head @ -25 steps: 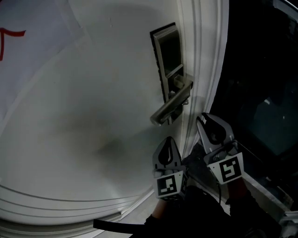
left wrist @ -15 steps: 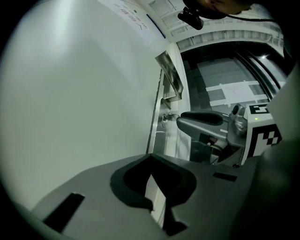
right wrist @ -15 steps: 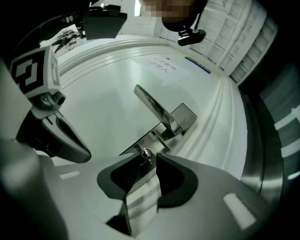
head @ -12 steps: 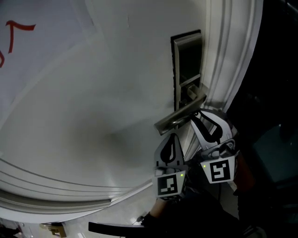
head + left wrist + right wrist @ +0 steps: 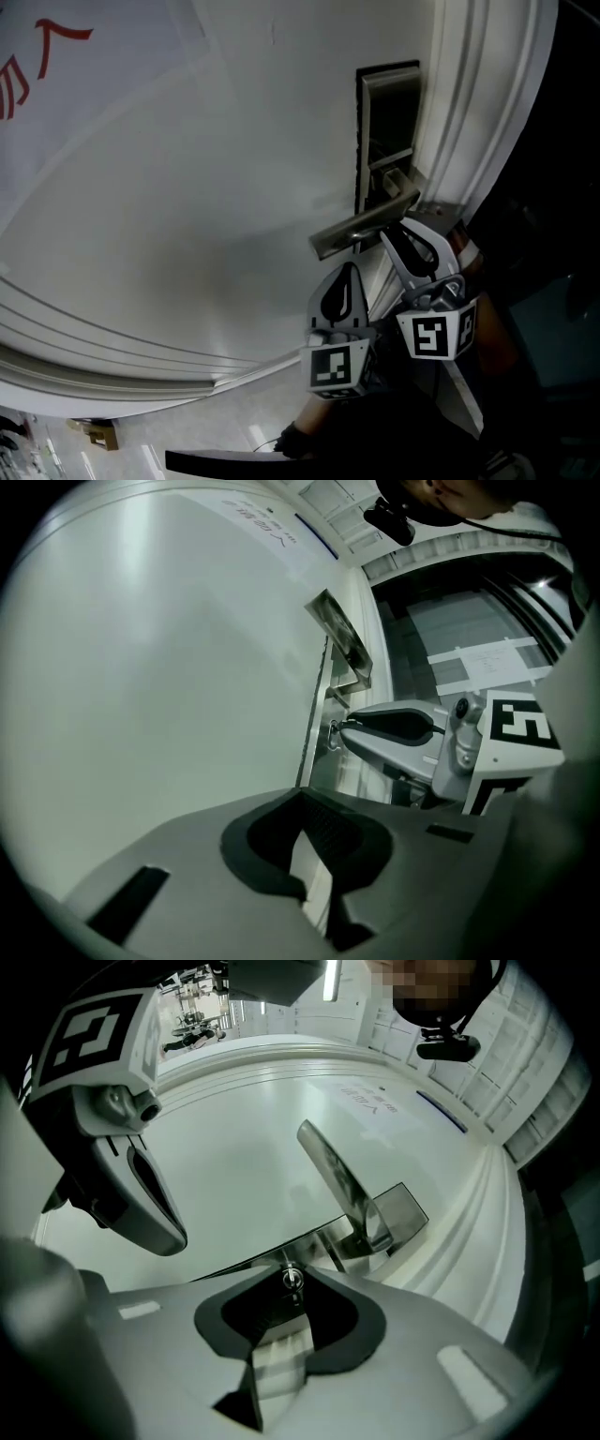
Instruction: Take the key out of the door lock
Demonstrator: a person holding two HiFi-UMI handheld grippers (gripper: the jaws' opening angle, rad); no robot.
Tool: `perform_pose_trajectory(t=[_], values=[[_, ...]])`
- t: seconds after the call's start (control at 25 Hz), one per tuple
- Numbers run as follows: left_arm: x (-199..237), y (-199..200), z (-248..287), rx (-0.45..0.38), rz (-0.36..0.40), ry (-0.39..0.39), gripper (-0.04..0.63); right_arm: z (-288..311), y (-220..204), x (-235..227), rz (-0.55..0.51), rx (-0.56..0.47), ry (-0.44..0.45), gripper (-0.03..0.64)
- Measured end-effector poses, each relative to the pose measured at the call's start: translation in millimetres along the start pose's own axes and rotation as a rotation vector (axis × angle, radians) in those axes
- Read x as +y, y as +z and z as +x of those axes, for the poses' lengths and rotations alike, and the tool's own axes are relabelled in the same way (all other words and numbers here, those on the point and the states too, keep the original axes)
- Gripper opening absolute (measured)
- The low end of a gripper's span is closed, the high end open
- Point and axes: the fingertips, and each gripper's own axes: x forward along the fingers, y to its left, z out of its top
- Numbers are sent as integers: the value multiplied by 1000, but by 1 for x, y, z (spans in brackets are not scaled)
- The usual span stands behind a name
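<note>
A small metal key (image 5: 292,1281) sits in the lock just below the silver lever handle (image 5: 361,228) on the white door (image 5: 187,206). My right gripper (image 5: 386,232) reaches up under the handle. Its tips meet at the key, so it looks shut on it. From the left gripper view, the right gripper's tip touches the key (image 5: 333,734) at the door's edge. My left gripper (image 5: 349,270) hangs lower, to the left of the right one and close to the door face. It is shut with nothing in it.
A tall metal lock plate (image 5: 389,112) carries the handle. The moulded white door frame (image 5: 478,112) runs along the right, with dark glass beyond. A sheet with red marks (image 5: 37,66) is at the door's top left.
My right gripper has risen from below the handle up to the lock, ending with its tips at the key. The left gripper has stayed in place beside it.
</note>
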Motion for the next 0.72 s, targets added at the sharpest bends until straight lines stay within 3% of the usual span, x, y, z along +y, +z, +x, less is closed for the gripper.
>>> perform_pose_trajectory(t=[0.16,0.36,0.72], values=[[-3,5,0,11,35,-30,0,3,-3,-1,-40,33,-8,60],[-6,7,5,-10,-2,-63,0,4,-4,0,-77,61,-21,21],[-10,9,8,-11,-30,-96,0,5,-4,1,-179,88,2,17]])
